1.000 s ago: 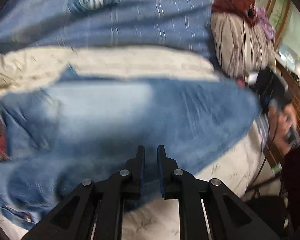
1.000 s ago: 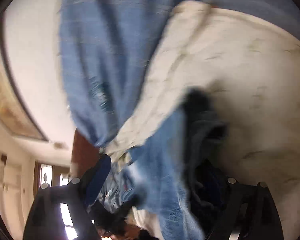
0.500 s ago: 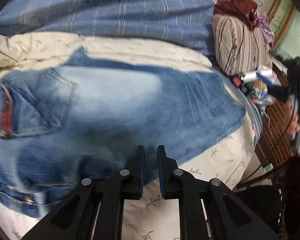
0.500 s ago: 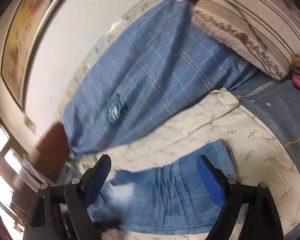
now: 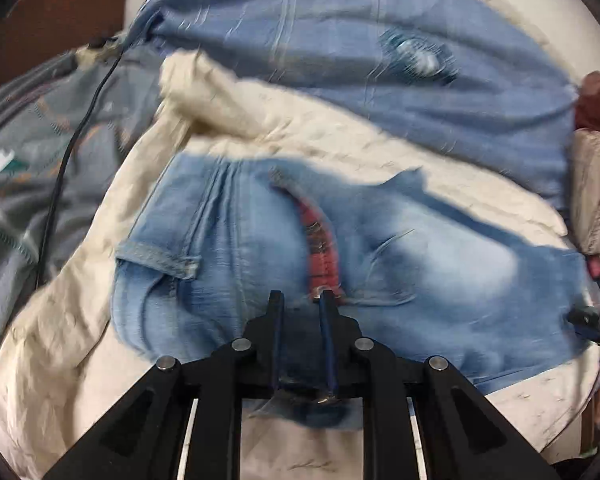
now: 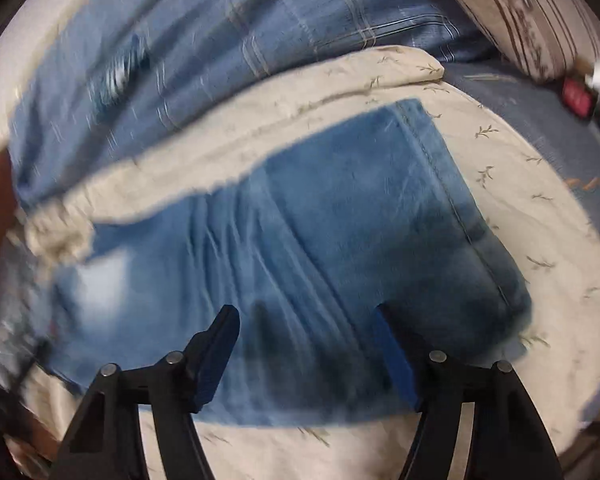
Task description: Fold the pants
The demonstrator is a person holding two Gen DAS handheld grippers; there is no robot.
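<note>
- One pair of jeans (image 5: 380, 264) lies spread on a cream sheet (image 5: 80, 320), filling the middle of both frames.
- The left gripper (image 5: 300, 300) sits at bottom centre of its view, tips over the waist by the red plaid lining (image 5: 324, 248). Its jaws have just been opening and stand a narrow slit apart; whether denim is still nipped low between them cannot be told.
- The right gripper (image 6: 304, 316) sits at bottom centre of its view, tilted down over the folded leg (image 6: 340, 220). Its jaws have just been closing yet stand wide, with no cloth pinched.
- One blue checked cover (image 6: 220, 40) crosses the top; one striped pillow (image 6: 540, 8) is upper right.
</note>
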